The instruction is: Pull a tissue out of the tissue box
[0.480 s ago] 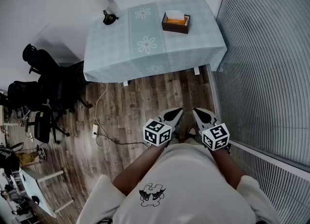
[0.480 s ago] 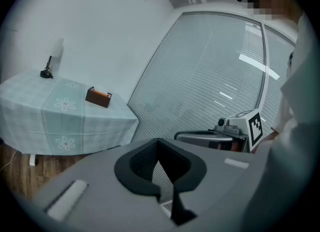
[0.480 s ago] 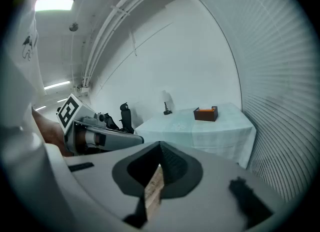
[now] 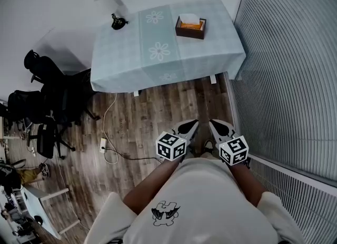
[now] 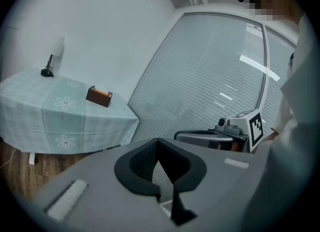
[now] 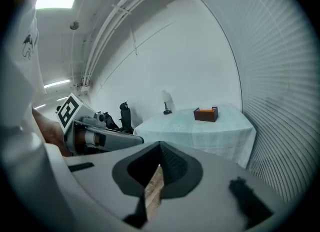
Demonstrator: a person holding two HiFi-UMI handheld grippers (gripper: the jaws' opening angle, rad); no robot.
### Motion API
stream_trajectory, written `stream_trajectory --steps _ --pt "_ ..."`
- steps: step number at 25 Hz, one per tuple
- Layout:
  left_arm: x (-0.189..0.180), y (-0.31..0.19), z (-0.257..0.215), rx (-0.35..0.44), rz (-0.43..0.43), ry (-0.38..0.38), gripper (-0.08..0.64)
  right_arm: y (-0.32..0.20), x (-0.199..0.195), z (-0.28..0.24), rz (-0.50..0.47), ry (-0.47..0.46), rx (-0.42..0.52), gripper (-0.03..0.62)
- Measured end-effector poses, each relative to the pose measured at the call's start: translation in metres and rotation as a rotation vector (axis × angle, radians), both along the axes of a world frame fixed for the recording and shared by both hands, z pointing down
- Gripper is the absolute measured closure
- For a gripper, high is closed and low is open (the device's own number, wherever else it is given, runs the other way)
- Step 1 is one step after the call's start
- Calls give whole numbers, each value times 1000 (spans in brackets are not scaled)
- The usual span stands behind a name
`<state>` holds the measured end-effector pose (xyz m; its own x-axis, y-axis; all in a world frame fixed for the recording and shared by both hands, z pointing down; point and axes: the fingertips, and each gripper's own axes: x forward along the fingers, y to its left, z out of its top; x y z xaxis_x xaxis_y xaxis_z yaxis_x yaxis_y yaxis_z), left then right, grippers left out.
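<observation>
A brown tissue box (image 4: 190, 27) with a white tissue (image 4: 191, 18) sticking out of its top stands on the far right part of a table with a pale teal cloth (image 4: 158, 53). Both grippers are held close to the person's body over the wooden floor, far short of the table. My left gripper (image 4: 192, 123) and my right gripper (image 4: 213, 123) are side by side, both shut with nothing in them. The left gripper view shows its jaws (image 5: 159, 143) meeting, with the box (image 5: 99, 96) in the distance. In the right gripper view the jaws (image 6: 160, 146) are together and the box (image 6: 206, 113) is far ahead.
A small lamp (image 4: 118, 21) stands at the table's far left corner. Black office chairs (image 4: 47, 100) crowd the left side. A cable and power strip (image 4: 107, 144) lie on the floor. A wall of blinds (image 4: 289, 69) runs along the right.
</observation>
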<state>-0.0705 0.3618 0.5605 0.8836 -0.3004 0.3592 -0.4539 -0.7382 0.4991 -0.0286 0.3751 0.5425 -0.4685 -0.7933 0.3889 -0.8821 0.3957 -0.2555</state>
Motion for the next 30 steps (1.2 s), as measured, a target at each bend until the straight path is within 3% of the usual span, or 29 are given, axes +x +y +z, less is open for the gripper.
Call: stream_trajectory --steps 6,10,15,19,24,30 --pt "-6 -9 1 -8 -17 1 555 -9 -1 7 19 34 -28 580" --pt "-16 -11 0 -13 -21 14 555 -16 -23 15 -1 37 -63 578" --pt "-54 -28 -5 34 -26 13 555 -27 -55 12 -18 36 -58 578" --pt "-73 -55 2 28 -48 28 555 -44 -67 12 -37 82 -31 578" --pt "-76 -89 7 2 -69 36 555 -78 -55 16 14 63 -39 578" --pt "-47 -176 7 29 -103 16 555 -172 -8 26 24 51 -19 578"
